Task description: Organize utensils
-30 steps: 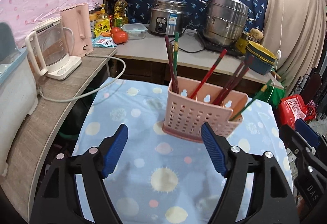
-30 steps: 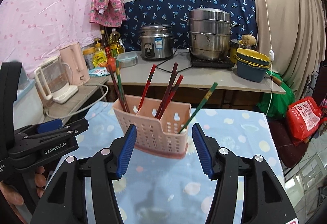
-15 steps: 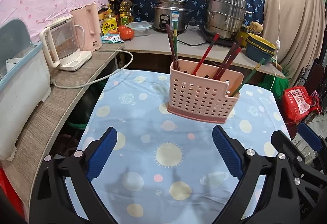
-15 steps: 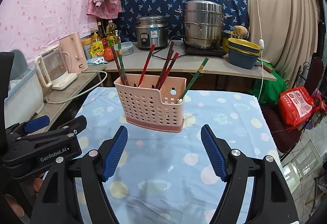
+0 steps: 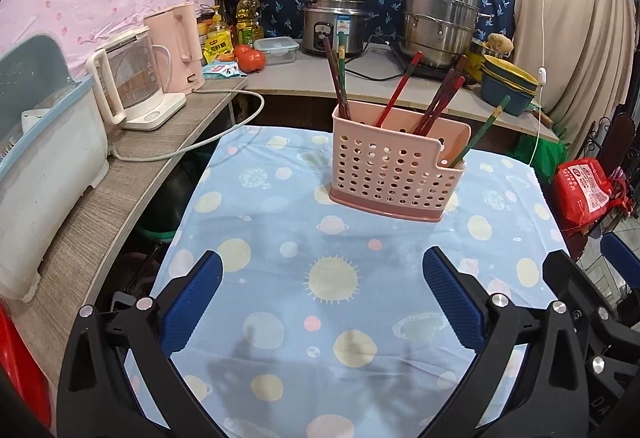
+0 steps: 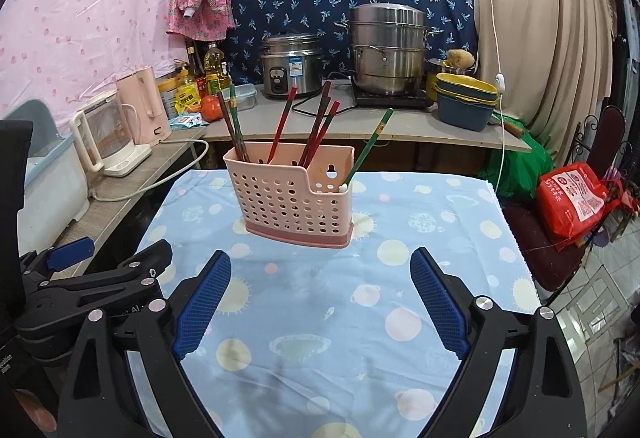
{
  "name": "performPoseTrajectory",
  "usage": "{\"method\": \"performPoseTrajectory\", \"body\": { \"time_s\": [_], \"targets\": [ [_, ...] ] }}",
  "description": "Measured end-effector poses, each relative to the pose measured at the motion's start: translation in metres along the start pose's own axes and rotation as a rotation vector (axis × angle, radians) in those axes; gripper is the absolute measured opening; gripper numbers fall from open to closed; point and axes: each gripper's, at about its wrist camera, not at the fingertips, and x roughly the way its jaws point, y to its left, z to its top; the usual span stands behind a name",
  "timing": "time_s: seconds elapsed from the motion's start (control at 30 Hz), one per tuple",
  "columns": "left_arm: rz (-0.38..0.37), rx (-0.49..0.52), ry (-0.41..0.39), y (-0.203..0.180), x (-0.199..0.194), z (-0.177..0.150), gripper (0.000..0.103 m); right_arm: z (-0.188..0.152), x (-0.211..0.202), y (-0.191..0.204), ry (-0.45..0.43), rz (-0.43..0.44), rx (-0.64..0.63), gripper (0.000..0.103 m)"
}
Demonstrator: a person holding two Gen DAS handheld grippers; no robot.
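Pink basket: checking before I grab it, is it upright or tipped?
Upright. The basket stands flat on the tablecloth, chopsticks sticking up.

Small cluttered kitchen, cloth-draped walls

Ahead, a grey counter backs onto navy leaf-print fabric; pink sheeting hangs to the left, a beige curtain to the right, tiled floor lower right.

Table under a blue planet-print cloth; pink perforated utensil caddy upright on it
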Motion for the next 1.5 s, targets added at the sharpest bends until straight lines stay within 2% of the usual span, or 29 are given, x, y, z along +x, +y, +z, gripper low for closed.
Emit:
{"method": "performPoseTrajectory", "body": {
  "time_s": [0.1,0.7,1.5],
  "targets": [
    [0.014,0.003,0.005,-0.001,-0.002,-0.003,0.096,-0.003,-0.004,0.002,-0.017,-0.024,-0.011,0.096],
    [0.068,0.007,0.018,0.001,-0.007,-0.018,0.096,-0.024,-0.005,0.002,0.02,-0.017,-0.021,0.096],
    [0.111,0.009,0.025,0.003,-0.007,-0.024,0.096,-0.029,-0.005,0.002,0.026,-0.014,-0.019,0.096]
  ]
}}
